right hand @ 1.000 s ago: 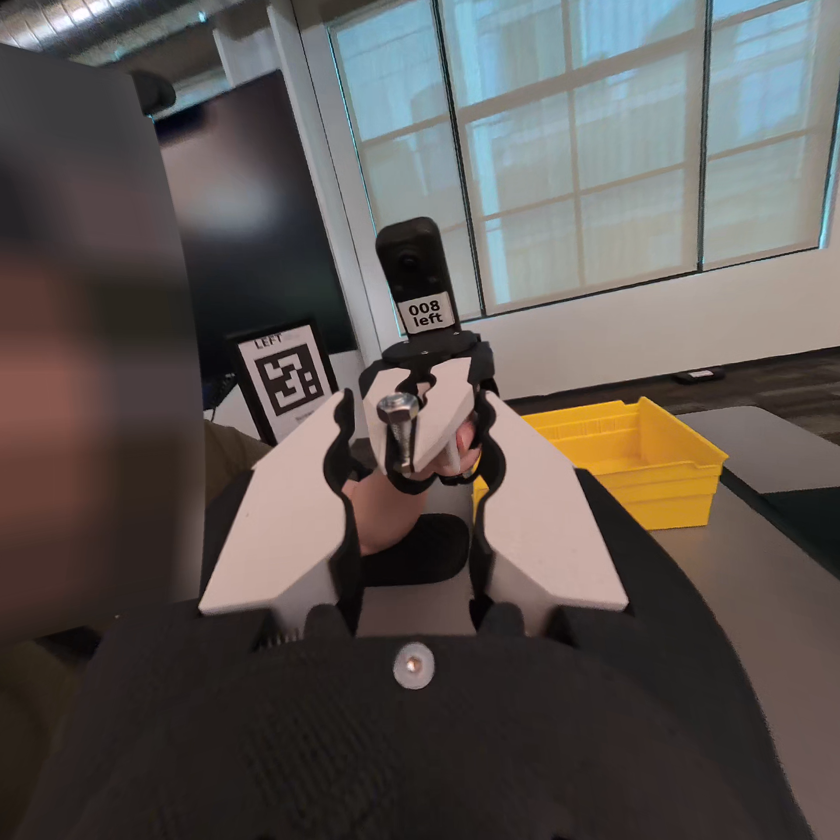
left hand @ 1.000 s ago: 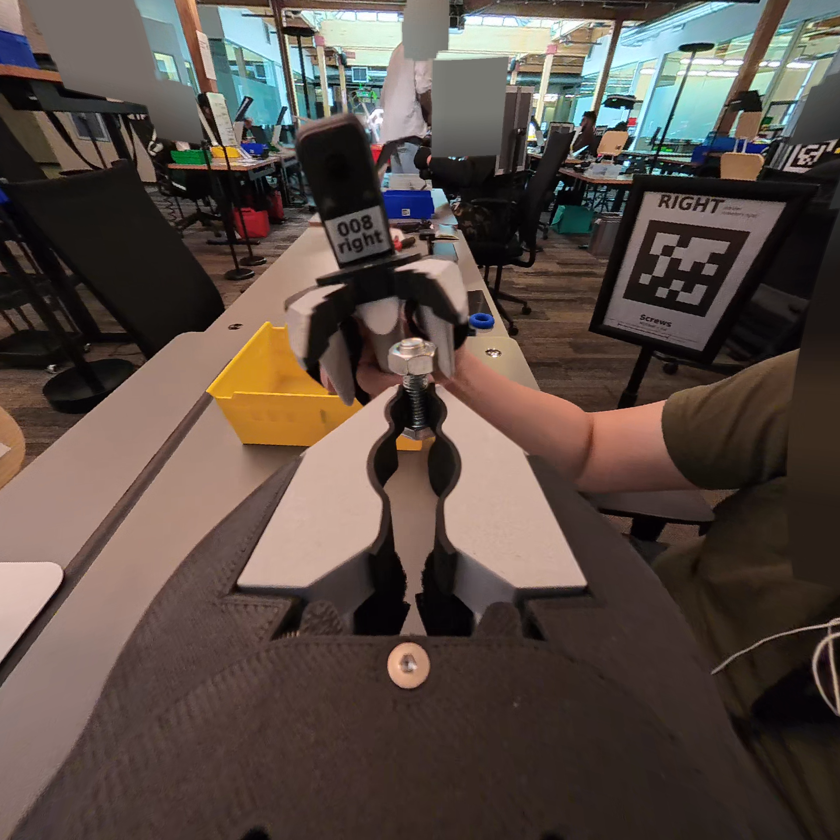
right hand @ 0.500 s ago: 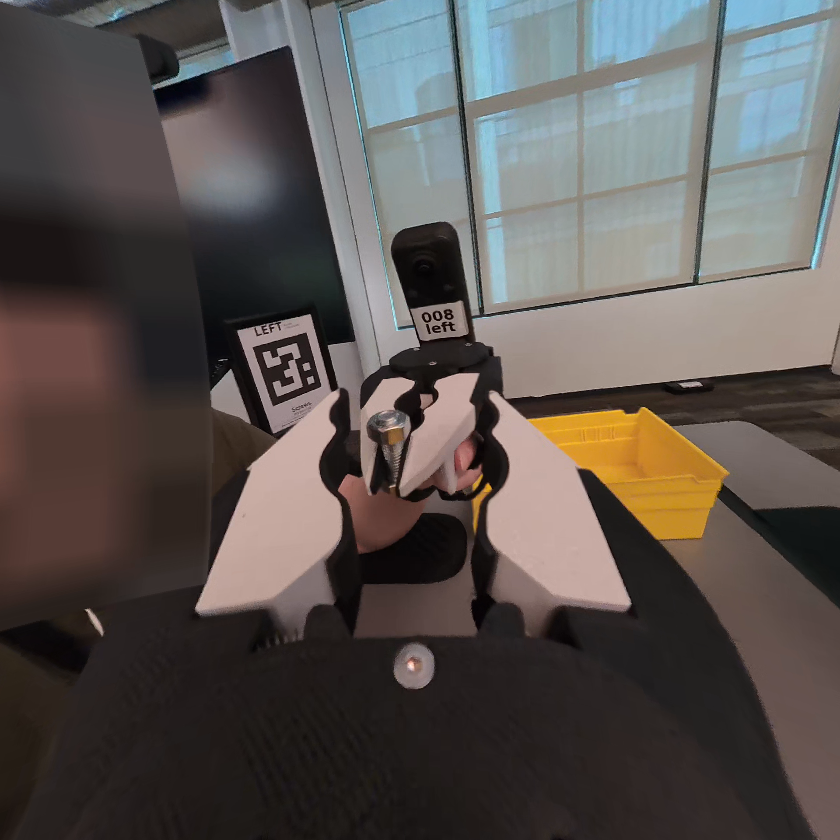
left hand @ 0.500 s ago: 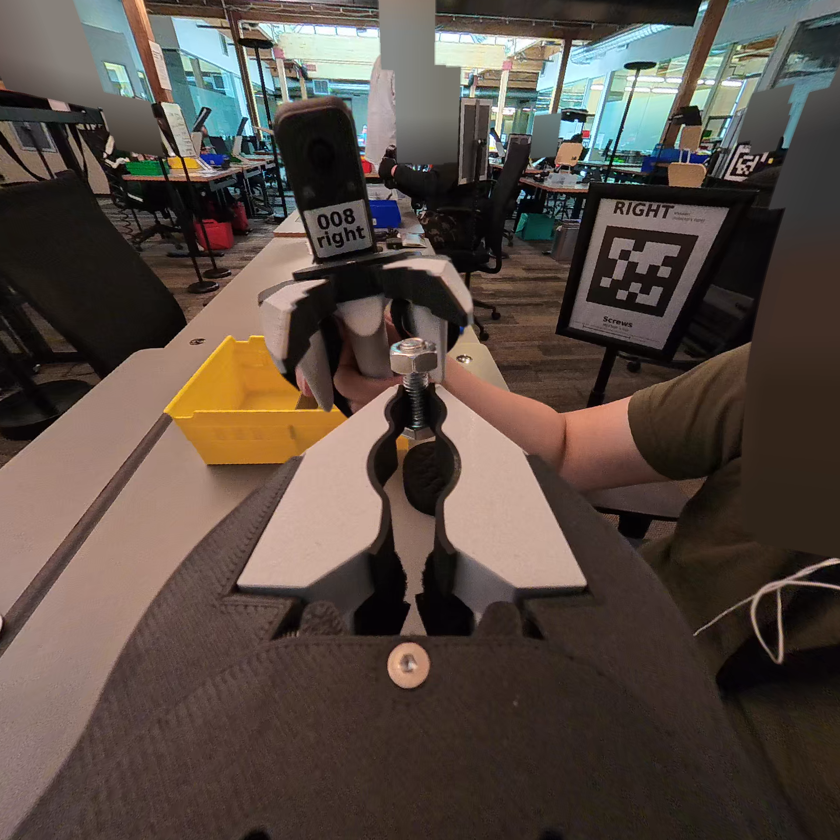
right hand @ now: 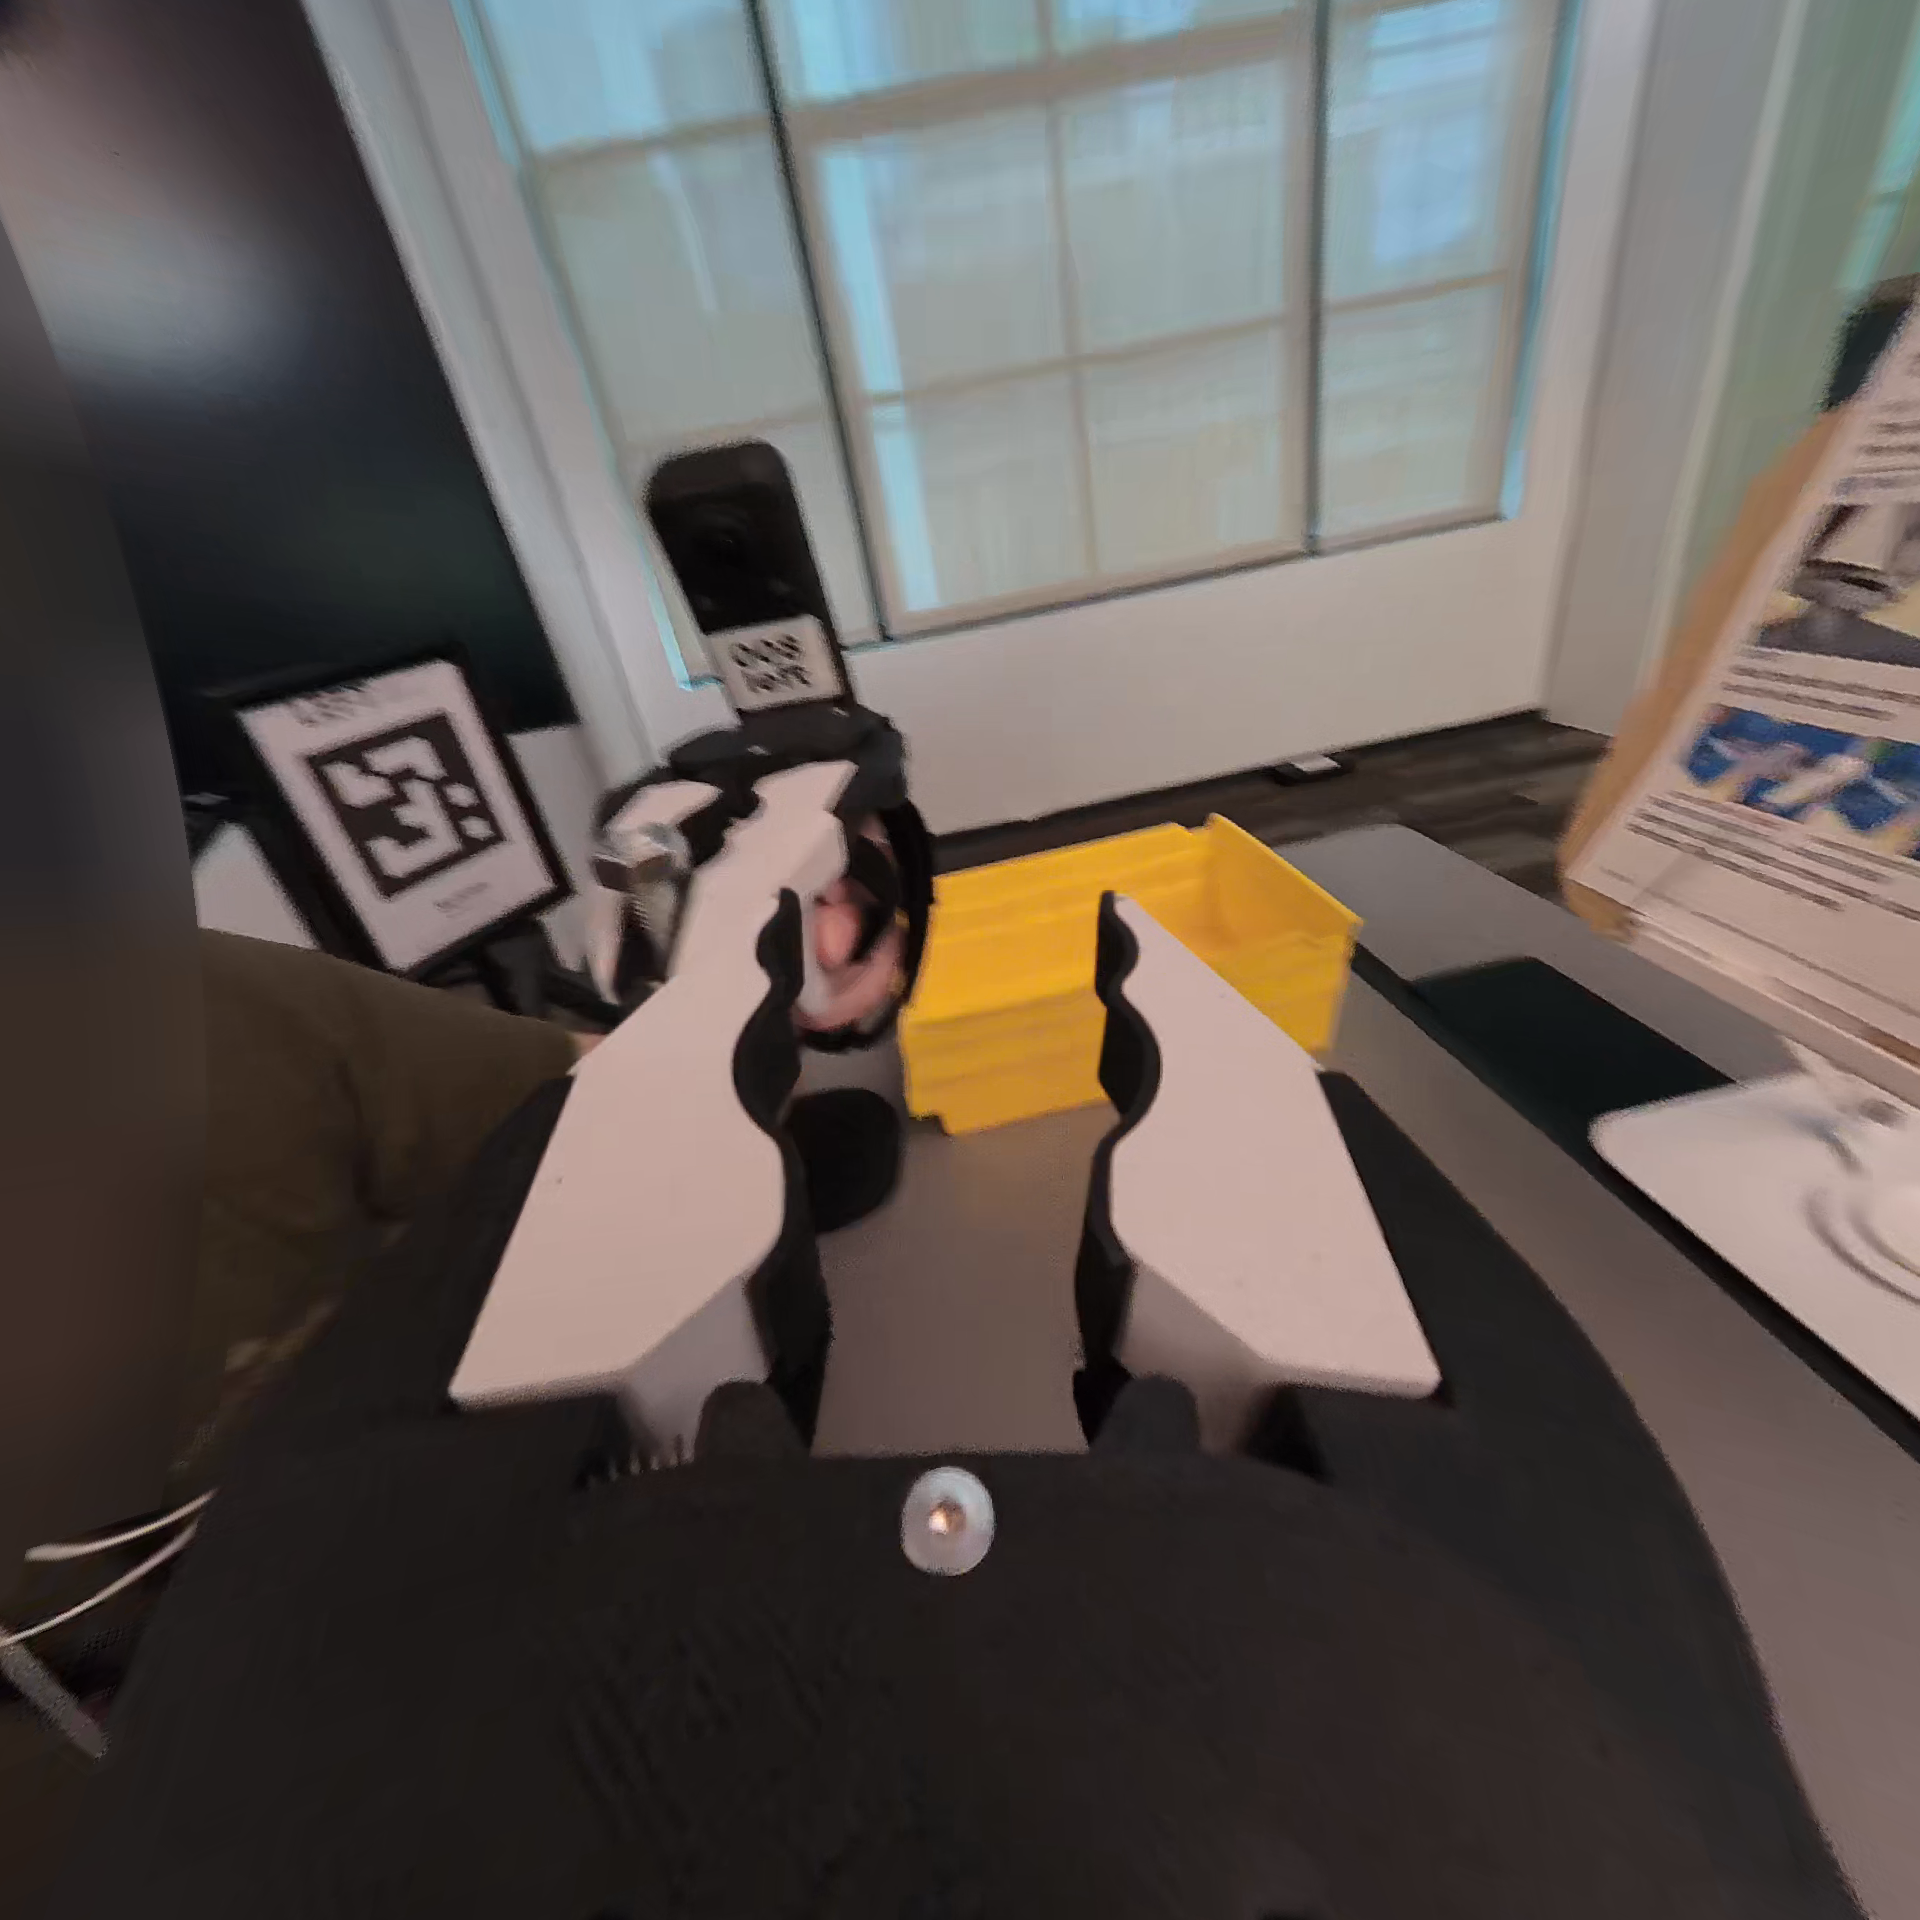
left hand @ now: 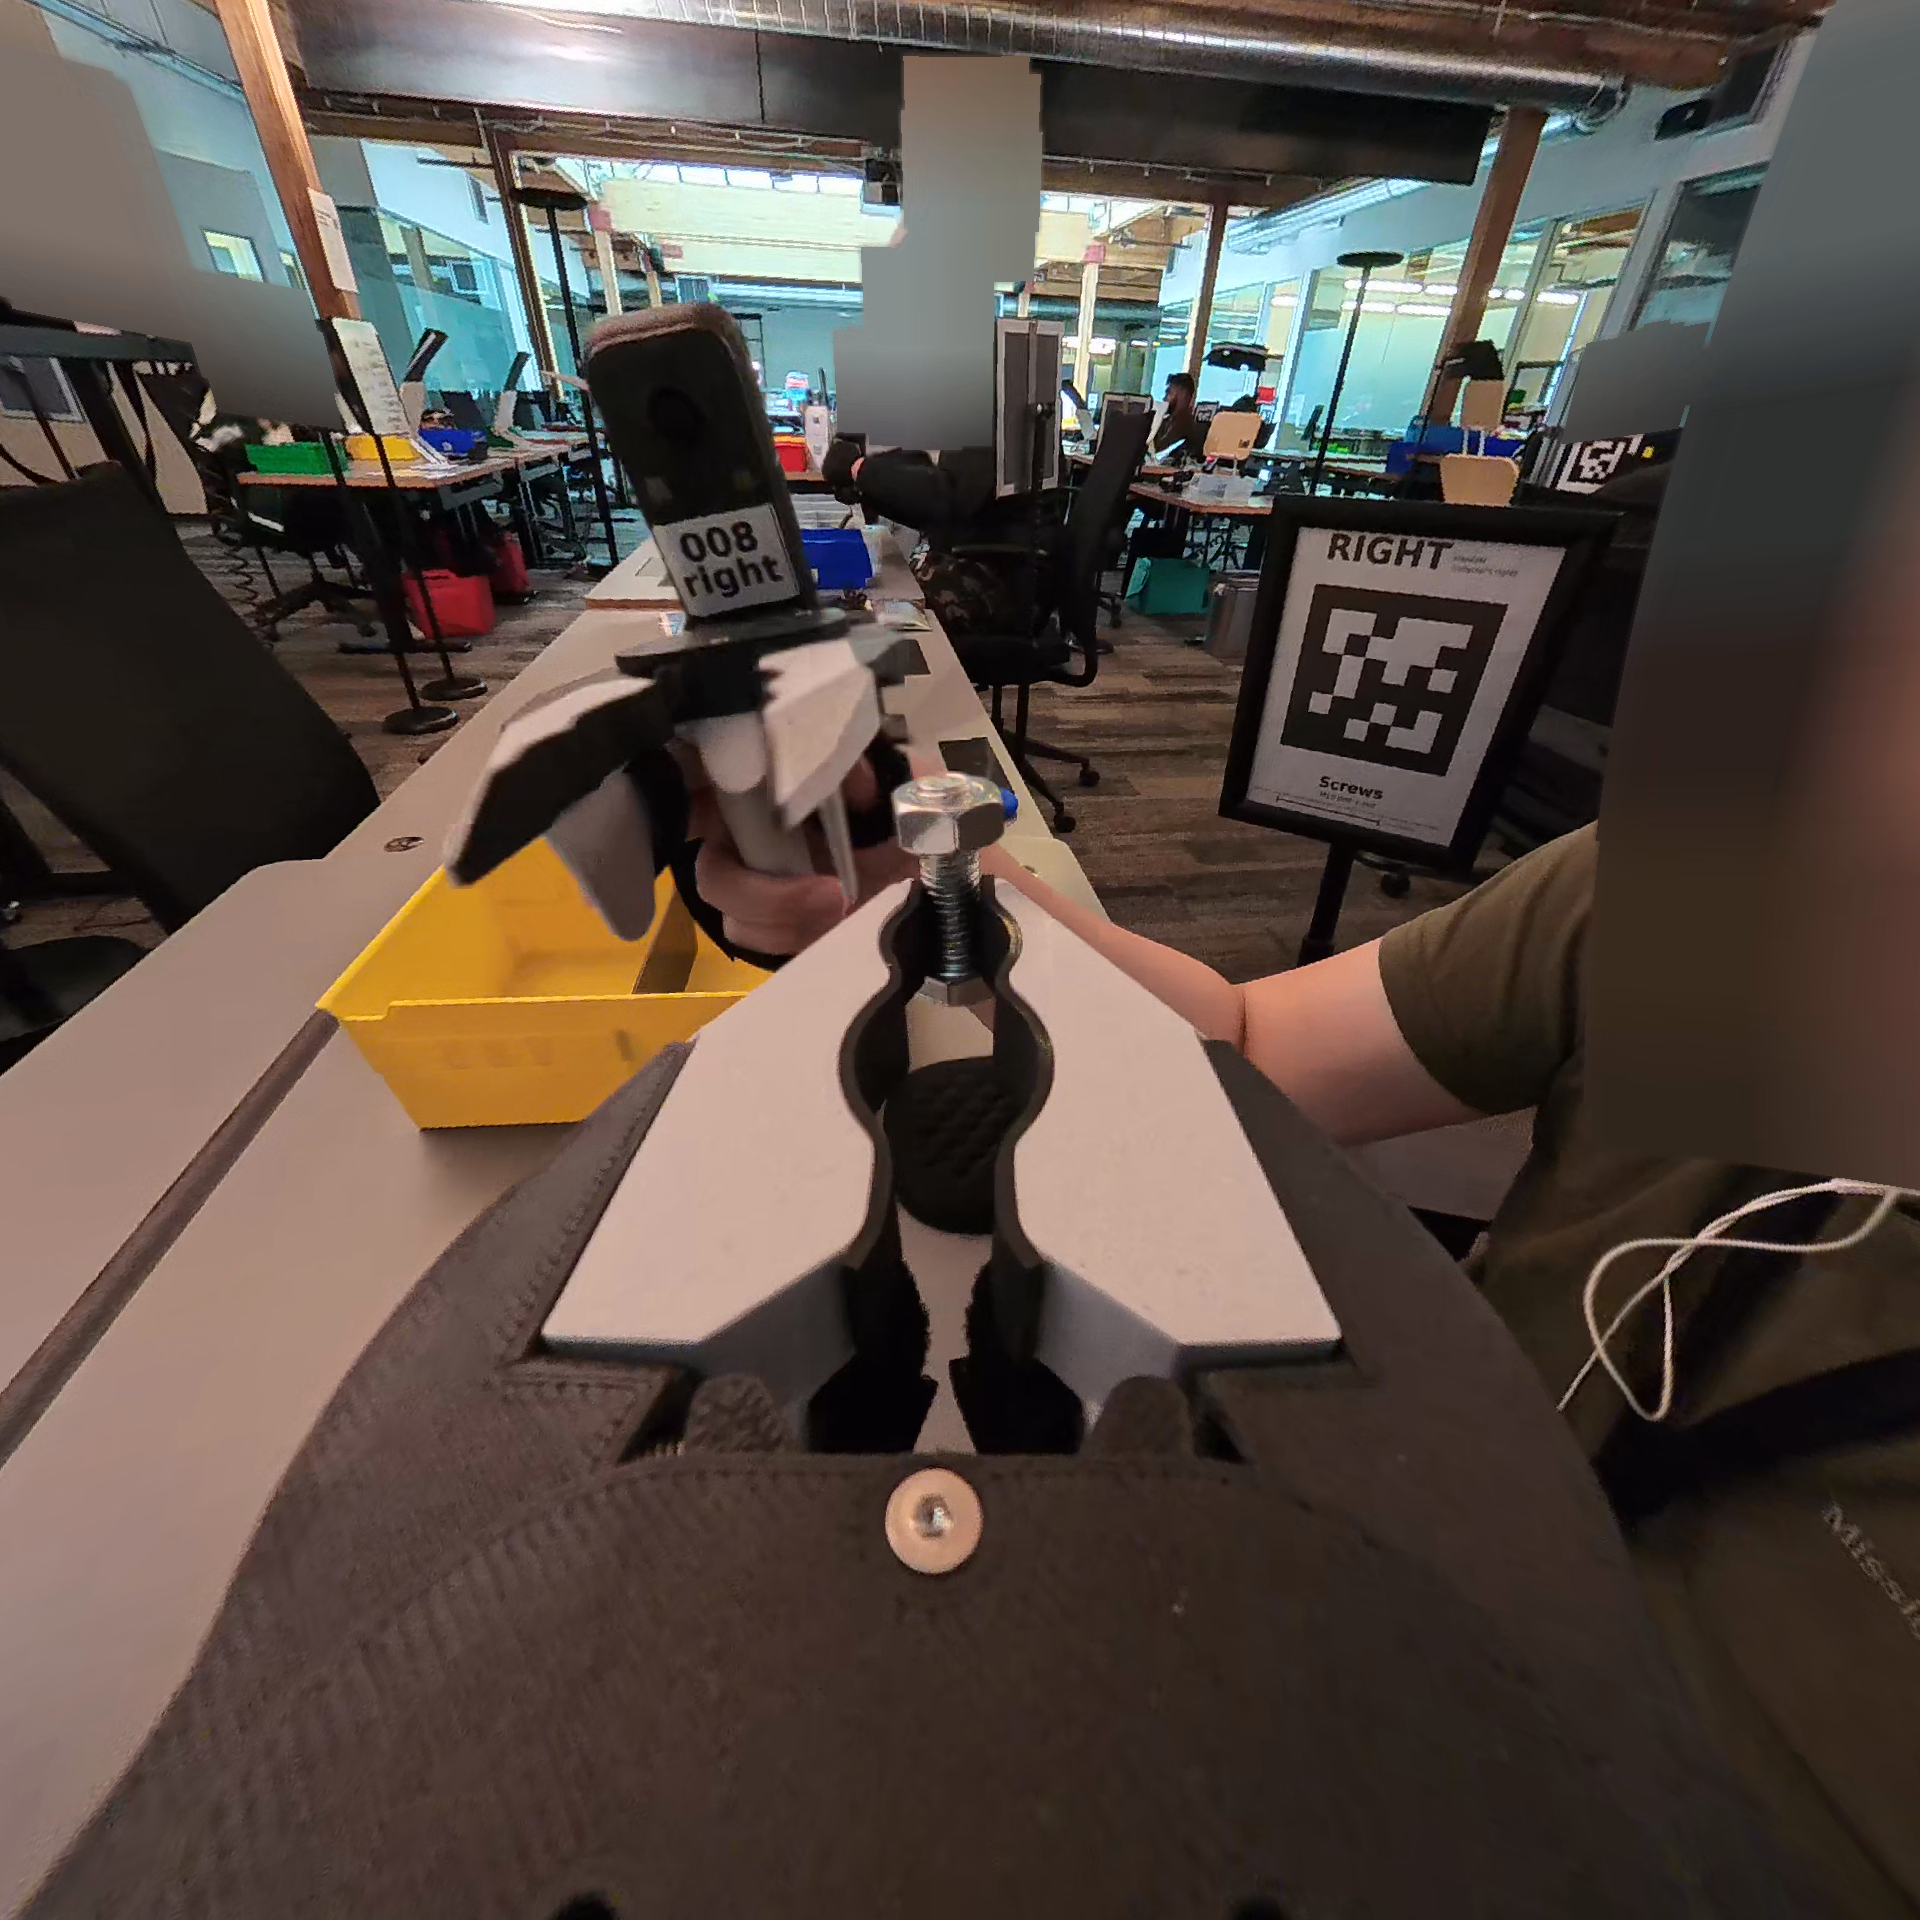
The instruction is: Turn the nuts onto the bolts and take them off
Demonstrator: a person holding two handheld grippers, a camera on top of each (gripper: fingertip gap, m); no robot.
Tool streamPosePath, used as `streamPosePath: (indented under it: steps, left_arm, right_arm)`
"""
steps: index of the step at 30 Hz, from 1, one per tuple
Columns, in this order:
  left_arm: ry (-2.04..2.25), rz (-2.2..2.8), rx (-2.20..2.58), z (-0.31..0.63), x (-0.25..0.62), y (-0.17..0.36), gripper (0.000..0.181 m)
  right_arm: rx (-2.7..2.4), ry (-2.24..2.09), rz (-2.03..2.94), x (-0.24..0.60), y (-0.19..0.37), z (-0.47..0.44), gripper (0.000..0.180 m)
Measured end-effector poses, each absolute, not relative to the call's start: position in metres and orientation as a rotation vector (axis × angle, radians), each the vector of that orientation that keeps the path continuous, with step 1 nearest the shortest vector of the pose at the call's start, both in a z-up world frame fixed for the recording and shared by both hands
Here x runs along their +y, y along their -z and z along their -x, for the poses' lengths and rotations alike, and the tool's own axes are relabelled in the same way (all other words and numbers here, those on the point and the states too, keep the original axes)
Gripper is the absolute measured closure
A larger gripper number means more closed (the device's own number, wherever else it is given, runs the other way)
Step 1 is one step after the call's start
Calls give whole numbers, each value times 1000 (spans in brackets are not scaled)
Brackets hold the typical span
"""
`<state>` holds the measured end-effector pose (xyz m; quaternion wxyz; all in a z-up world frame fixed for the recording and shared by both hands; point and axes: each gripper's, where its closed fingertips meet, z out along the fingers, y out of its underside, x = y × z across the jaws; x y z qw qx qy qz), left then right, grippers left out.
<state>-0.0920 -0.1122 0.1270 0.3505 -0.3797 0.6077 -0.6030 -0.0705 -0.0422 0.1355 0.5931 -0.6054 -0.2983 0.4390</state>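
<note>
Now, left wrist view
Surface: grey table (left hand: 156, 1195) under the left gripper (left hand: 951, 935), running ahead into a big open office with desks and chairs.
Count: one bolt (left hand: 951, 914), one nut (left hand: 943, 816), one yellow bin (left hand: 499, 997), one framed marker sign (left hand: 1392, 675).
Left gripper: pinching the bolt at its tips; the bolt stands upright with the nut at its top end, above the fingertips.
Right gripper (left hand: 717, 831): just left of the nut and apart from it, fingers spread, nothing between them.
Bin: ahead and to the left, on the table.
Sign: ahead to the right, off the table.

Right wrist view (blurred)
Surface: same grey table (right hand: 997, 1174); windows and a white wall ahead.
Count: one bin (right hand: 1122, 977), one marker sign (right hand: 405, 810), one poster board (right hand: 1766, 727).
Right gripper (right hand: 940, 925): spread, empty.
Bolt (right hand: 639, 862): ahead-left of the right gripper, in the left gripper (right hand: 665, 883).
Bin: straight ahead past the fingertips.
</note>
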Motion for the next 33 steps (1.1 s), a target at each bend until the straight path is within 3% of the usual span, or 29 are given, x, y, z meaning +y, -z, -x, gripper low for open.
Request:
streamPosePath:
  steps: [13, 33]
  left_arm:
    - [1456, 972, 1480, 100, -96, -142, 173]
    - [1430, 975, 1467, 100, -95, -144, 173]
  right_arm:
    - [-452, -136, 1680, 22, -100, -14, 139]
    - [-412, -43, 1685, 20, -104, -27, 147]
